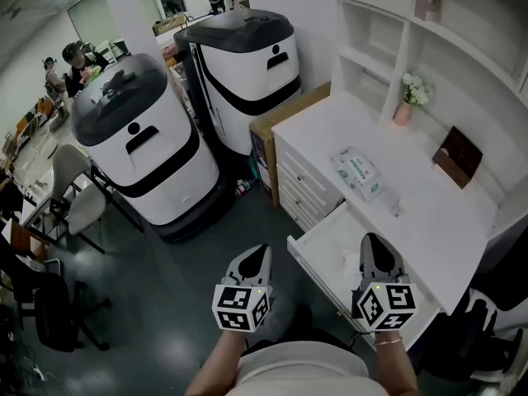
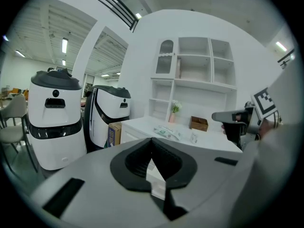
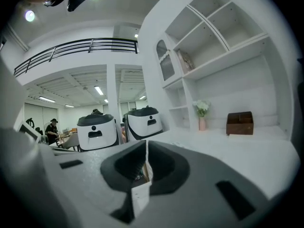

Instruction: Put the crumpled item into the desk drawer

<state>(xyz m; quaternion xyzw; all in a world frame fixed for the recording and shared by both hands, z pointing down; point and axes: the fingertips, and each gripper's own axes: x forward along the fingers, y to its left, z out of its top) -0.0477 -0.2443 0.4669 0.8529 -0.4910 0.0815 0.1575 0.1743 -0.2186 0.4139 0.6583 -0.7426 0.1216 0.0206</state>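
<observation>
The white desk [image 1: 330, 126] has its top drawer [image 1: 328, 236] pulled out toward me. A faint pale lump [image 1: 350, 260] shows on the drawer floor; I cannot tell whether it is the crumpled item. My right gripper [image 1: 373, 239] hangs over the open drawer, and its jaws [image 3: 146, 148] stand together with only a thin slit and nothing between them. My left gripper [image 1: 261, 252] hovers over the floor to the left of the drawer. It is also shut [image 2: 152, 148] and holds nothing.
On the desk lie a wipes pack [image 1: 356, 172], a small clear item [image 1: 393, 207], a brown box [image 1: 458, 157] and a flower vase [image 1: 408, 97]. Two white-and-black machines [image 1: 140, 139] [image 1: 243, 64] and a cardboard box [image 1: 264, 130] stand left of it. Chairs [image 1: 70, 184] and people are at the far left.
</observation>
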